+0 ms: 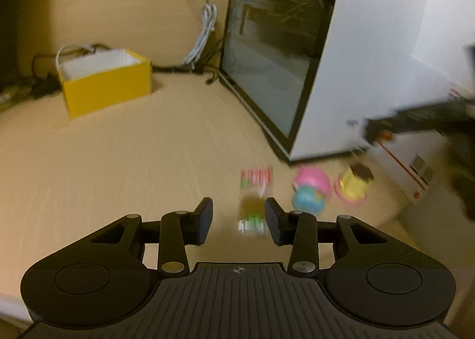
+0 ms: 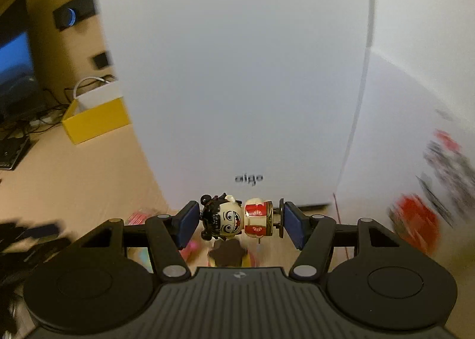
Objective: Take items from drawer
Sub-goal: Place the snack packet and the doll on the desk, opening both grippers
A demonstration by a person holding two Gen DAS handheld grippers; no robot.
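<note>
My right gripper (image 2: 240, 223) is shut on a small toy figure (image 2: 237, 218) with black hair, a painted face and a red-and-cream body, held sideways between the blue pads, in front of a white case (image 2: 231, 71). In the left wrist view my left gripper (image 1: 239, 221) stands open above the wooden table, with a clear packet of coloured sticks (image 1: 254, 200) lying just beyond its fingers. A pink and blue toy (image 1: 311, 190) and a yellow toy on a pink base (image 1: 354, 186) sit to the right of the packet. The right gripper (image 1: 380, 131) shows blurred at the right edge.
A white computer case with a glass side panel (image 1: 297, 50) stands at the back right. A yellow box (image 1: 104, 83) sits at the back left, with white and black cables (image 1: 202, 39) behind. A white carton with red print (image 1: 412, 166) lies at the right.
</note>
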